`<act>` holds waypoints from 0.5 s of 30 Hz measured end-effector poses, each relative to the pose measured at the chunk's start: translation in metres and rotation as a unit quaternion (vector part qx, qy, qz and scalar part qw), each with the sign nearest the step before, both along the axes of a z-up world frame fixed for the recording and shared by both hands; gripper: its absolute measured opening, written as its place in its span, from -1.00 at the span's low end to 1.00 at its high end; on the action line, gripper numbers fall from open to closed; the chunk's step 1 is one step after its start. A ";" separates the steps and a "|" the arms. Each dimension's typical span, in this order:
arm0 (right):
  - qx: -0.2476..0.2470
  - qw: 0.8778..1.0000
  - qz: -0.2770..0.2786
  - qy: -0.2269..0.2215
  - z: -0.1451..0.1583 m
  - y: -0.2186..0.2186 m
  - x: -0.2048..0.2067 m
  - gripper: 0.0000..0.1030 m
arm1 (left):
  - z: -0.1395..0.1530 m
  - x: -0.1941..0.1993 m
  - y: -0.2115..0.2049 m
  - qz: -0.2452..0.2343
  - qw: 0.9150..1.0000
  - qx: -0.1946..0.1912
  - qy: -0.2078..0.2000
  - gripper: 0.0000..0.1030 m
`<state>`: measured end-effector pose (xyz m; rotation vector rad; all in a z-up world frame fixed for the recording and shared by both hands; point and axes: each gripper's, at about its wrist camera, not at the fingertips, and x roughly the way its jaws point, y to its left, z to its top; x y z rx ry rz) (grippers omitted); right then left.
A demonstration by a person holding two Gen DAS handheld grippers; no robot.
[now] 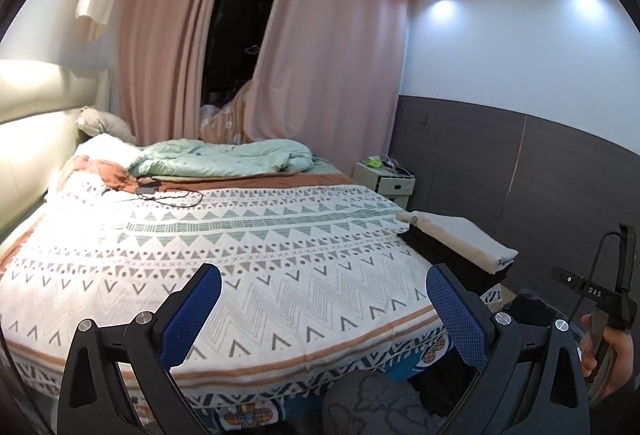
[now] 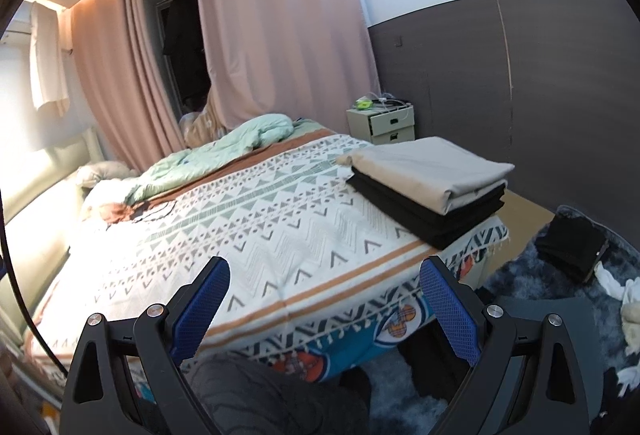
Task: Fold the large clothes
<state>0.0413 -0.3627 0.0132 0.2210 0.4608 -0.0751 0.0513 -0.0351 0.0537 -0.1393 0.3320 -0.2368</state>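
Both the left tool [image 1: 322, 301] and right tool [image 2: 325, 297] hover wide open, empty, above the bed [image 2: 280, 211].

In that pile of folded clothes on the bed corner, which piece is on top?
The beige folded garment is on top of the stack. The pieces under it are black folded clothes, so it is the only light-coloured one.

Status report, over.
Left gripper open, empty. Right gripper open, empty. Folded clothes stack on bed corner. Patterned bedspread bare ahead.
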 end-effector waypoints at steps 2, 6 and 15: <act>-0.003 1.000 0.004 0.001 -0.006 0.004 -0.004 0.87 | -0.006 -0.008 0.004 0.009 1.000 -0.006 0.002 0.99; 0.001 1.000 0.006 0.012 -0.020 0.011 -0.004 0.87 | -0.020 -0.021 0.005 0.030 1.000 0.005 0.002 0.99; -0.012 1.000 0.005 0.023 -0.044 0.026 0.002 0.87 | -0.039 -0.018 0.002 0.037 0.999 0.008 0.001 0.99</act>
